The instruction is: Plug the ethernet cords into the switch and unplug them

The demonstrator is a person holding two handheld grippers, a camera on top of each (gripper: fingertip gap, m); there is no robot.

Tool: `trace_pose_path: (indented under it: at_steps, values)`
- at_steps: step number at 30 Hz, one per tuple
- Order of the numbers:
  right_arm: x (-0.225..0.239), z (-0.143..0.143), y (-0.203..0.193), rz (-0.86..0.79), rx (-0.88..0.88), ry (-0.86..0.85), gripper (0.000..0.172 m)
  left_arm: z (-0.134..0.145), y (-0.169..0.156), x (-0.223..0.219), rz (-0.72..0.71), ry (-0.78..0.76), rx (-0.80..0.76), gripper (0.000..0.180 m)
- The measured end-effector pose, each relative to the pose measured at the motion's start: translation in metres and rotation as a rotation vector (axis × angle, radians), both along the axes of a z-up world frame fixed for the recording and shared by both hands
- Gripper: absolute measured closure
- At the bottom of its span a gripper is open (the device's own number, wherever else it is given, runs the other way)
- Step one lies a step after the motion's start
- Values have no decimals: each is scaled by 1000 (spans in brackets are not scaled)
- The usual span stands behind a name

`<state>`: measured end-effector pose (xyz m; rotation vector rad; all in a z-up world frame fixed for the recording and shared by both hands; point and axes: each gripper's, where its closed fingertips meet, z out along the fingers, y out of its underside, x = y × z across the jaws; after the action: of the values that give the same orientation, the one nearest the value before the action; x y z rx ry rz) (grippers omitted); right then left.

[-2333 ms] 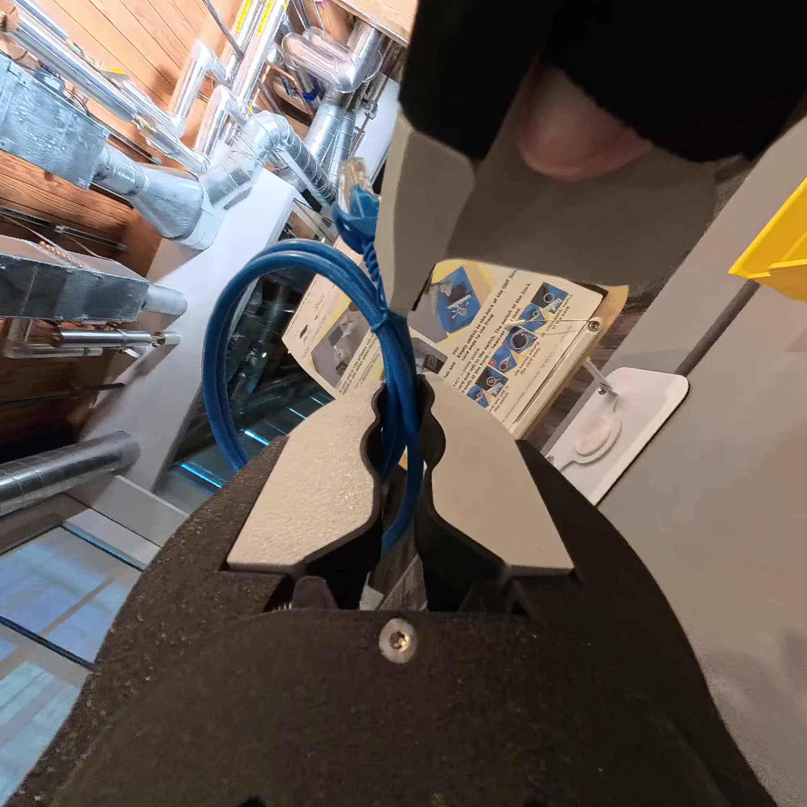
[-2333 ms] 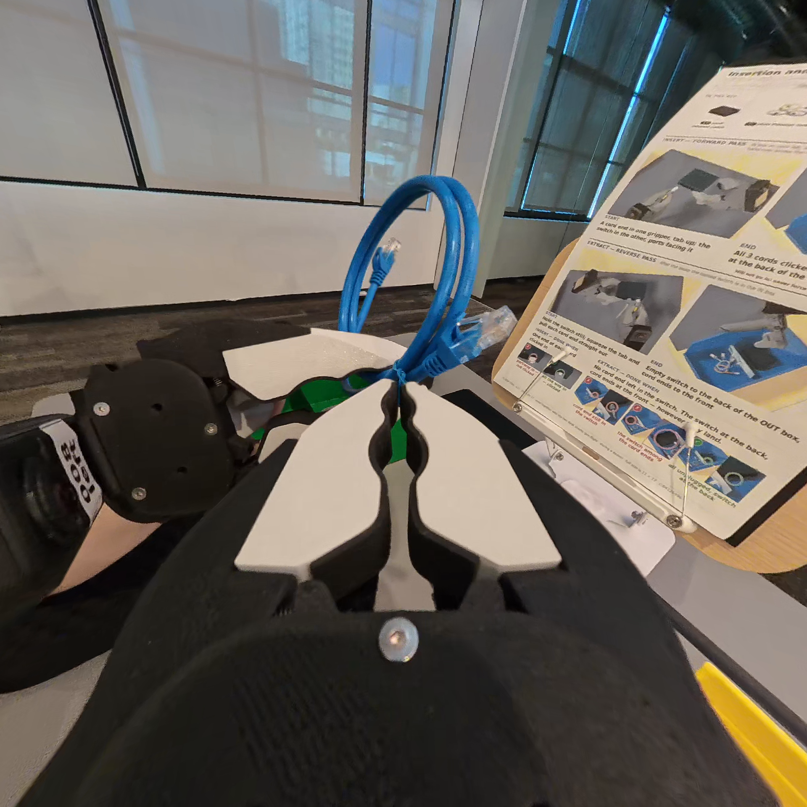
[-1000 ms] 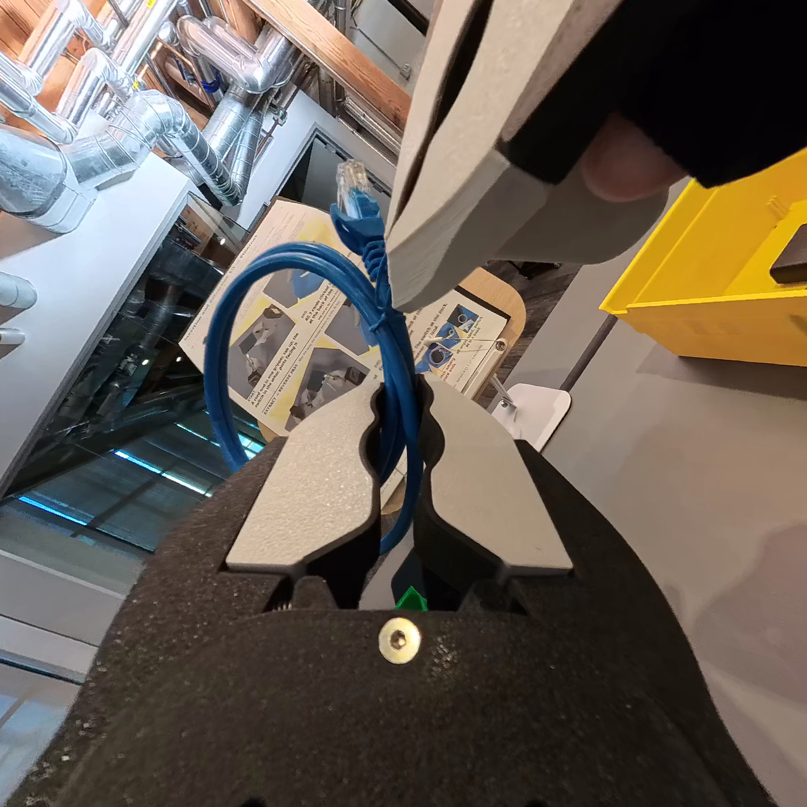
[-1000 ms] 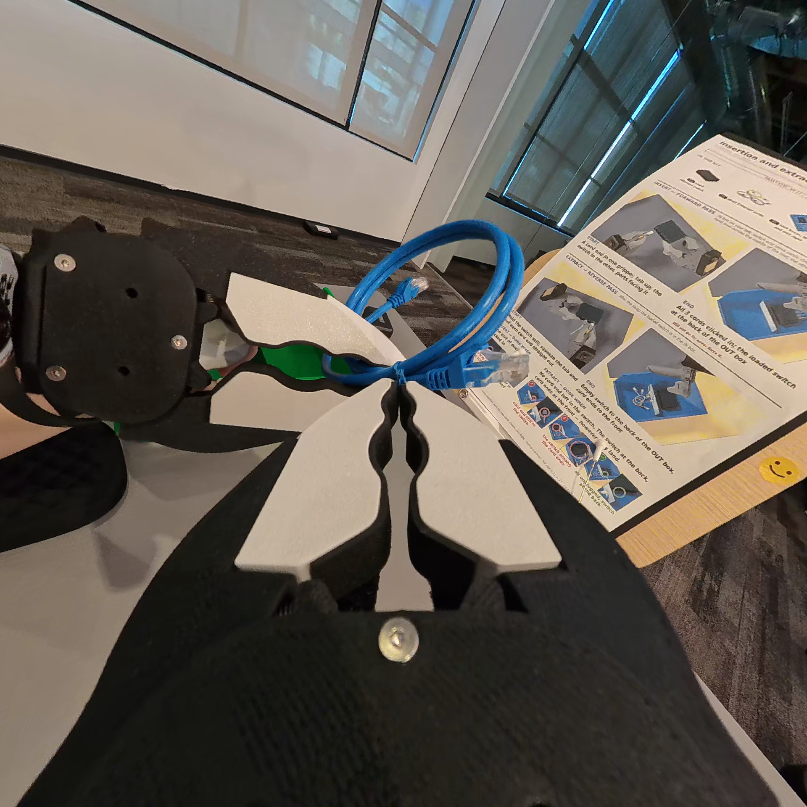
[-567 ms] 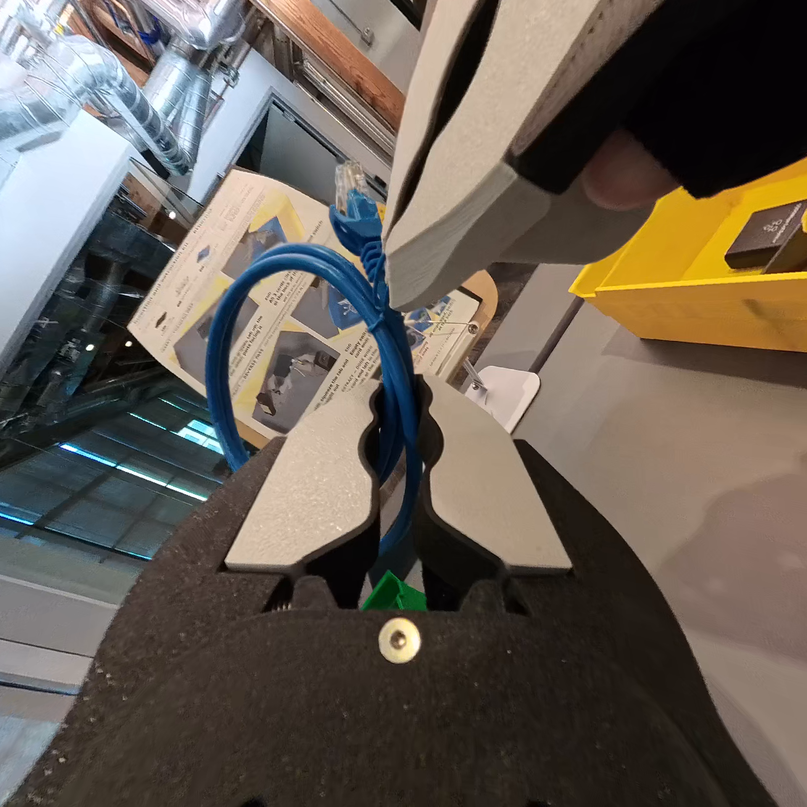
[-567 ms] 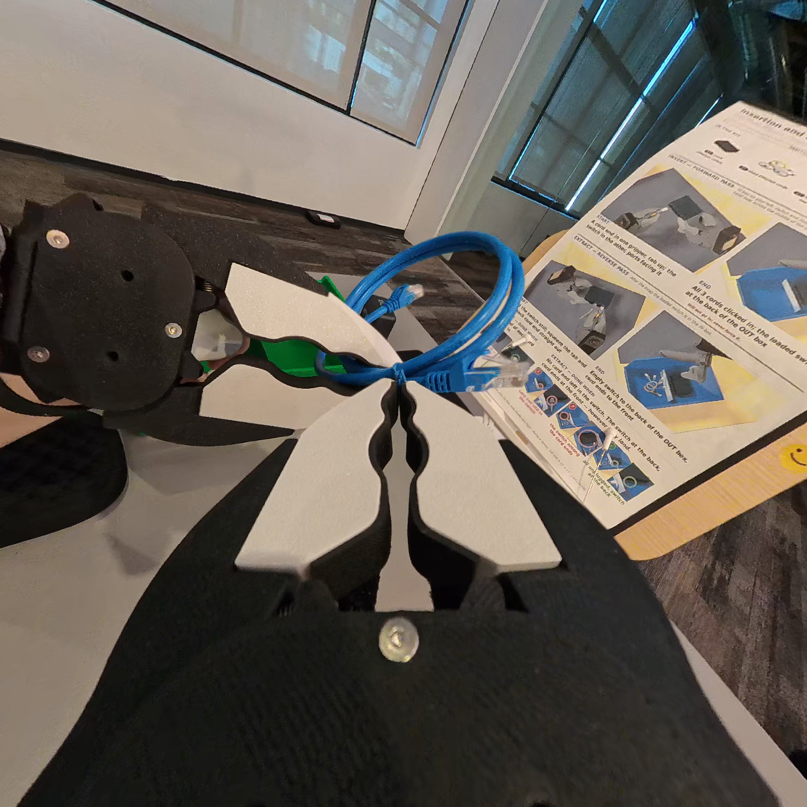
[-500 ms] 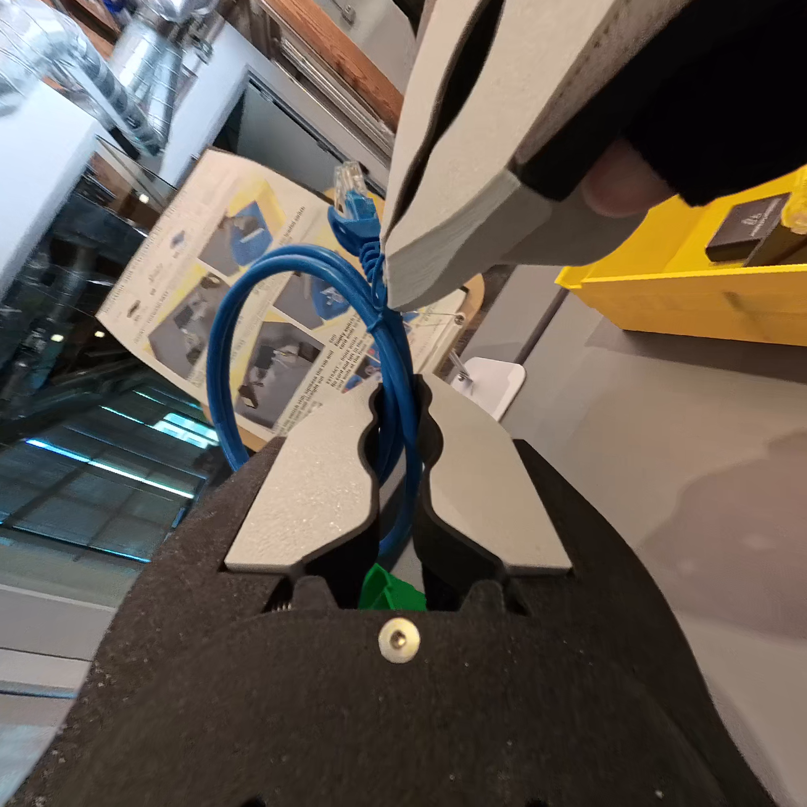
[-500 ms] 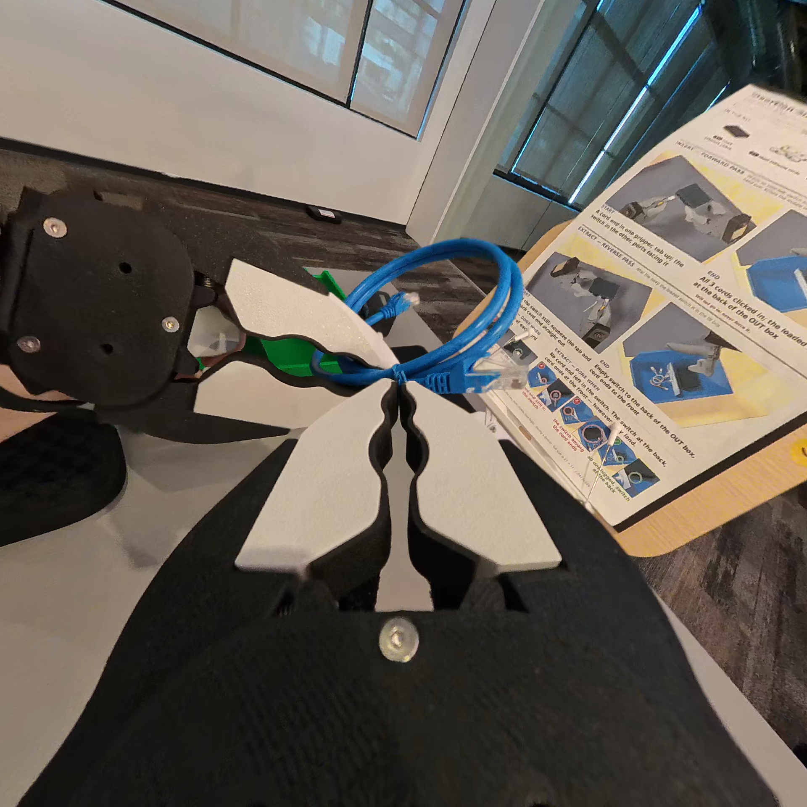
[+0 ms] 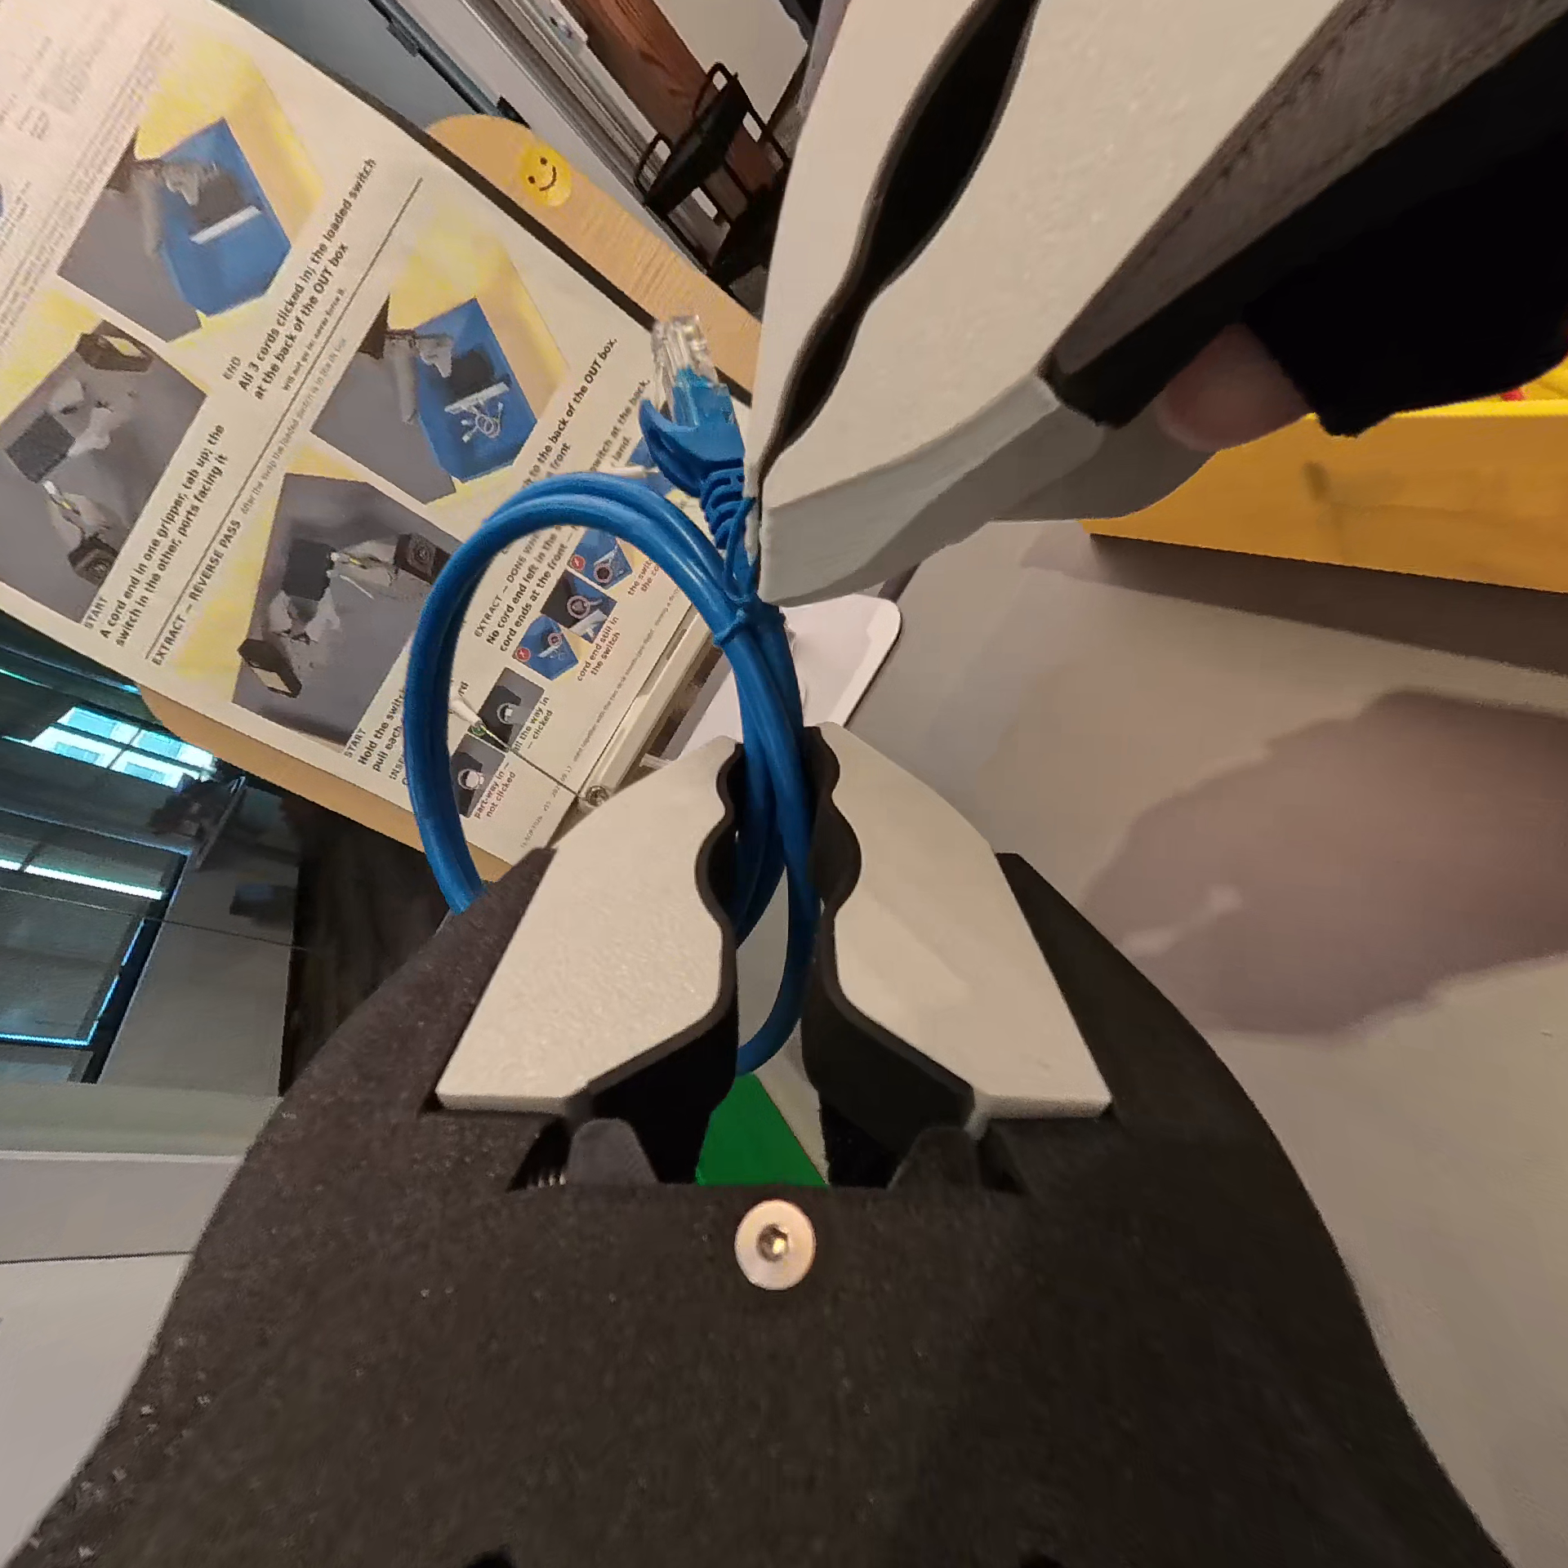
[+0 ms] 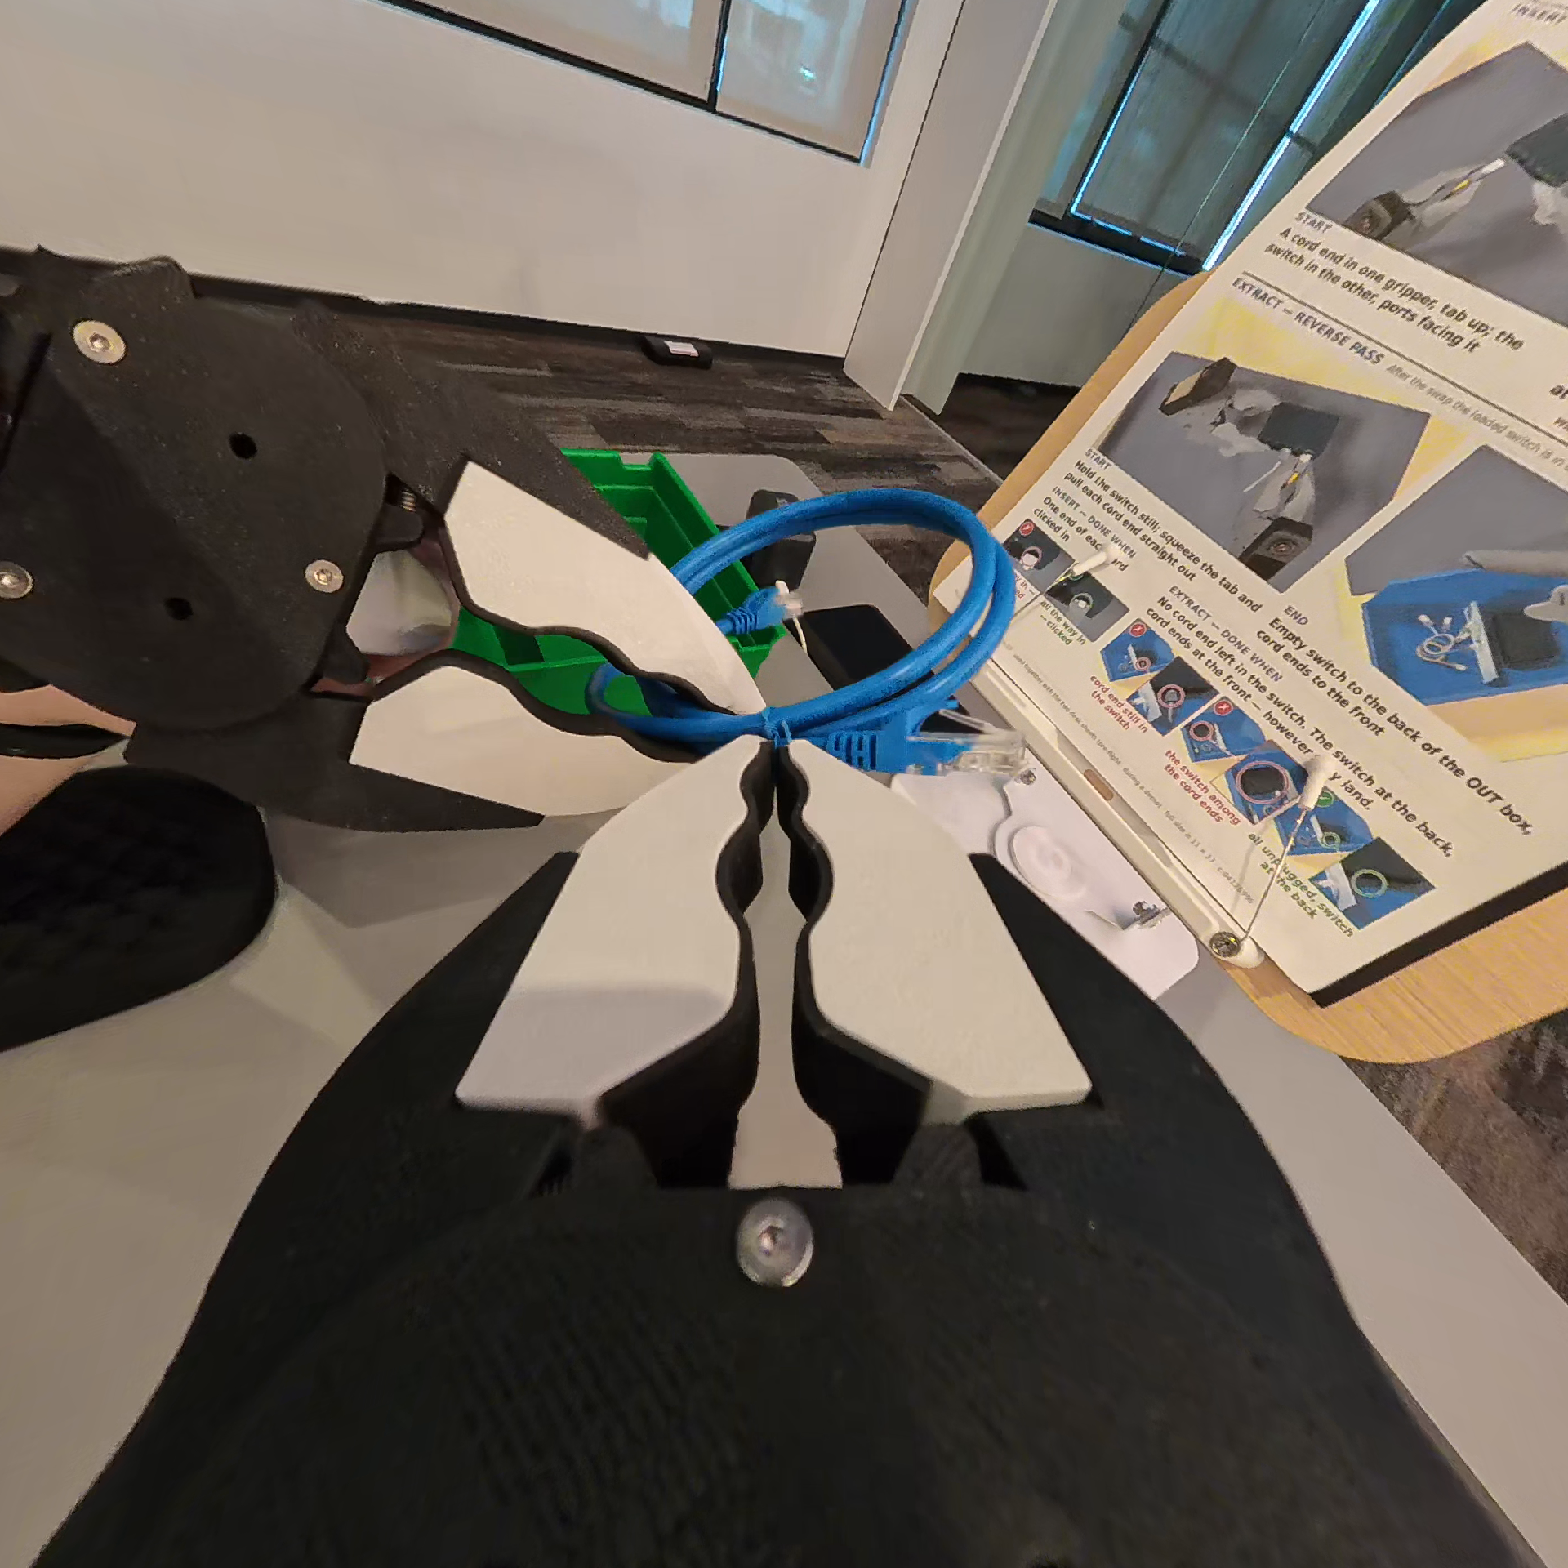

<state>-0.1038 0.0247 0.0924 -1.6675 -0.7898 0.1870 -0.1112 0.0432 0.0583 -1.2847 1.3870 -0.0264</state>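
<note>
My left gripper (image 9: 774,755) clamps the coiled blue ethernet cord (image 9: 594,543) in the air; my right gripper (image 10: 774,759) pinches its thin blue tie. If the tie slips, the plug (image 10: 967,742) can swing — then alignment with the switch, not visible, fails.

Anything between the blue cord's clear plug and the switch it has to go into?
Can't tell: no switch is clearly identifiable in either view. The blue cord is a tied coil clamped in the left gripper; the shut right gripper sits at the tie. The clear plug points at the instruction board.
</note>
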Motion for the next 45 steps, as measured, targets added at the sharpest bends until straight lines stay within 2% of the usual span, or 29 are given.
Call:
trace_pose_path:
  at_steps: [45]
  values:
    - [13, -26, 25, 67, -178, 55, 171, -26, 23, 12, 83, -7, -38, 169]
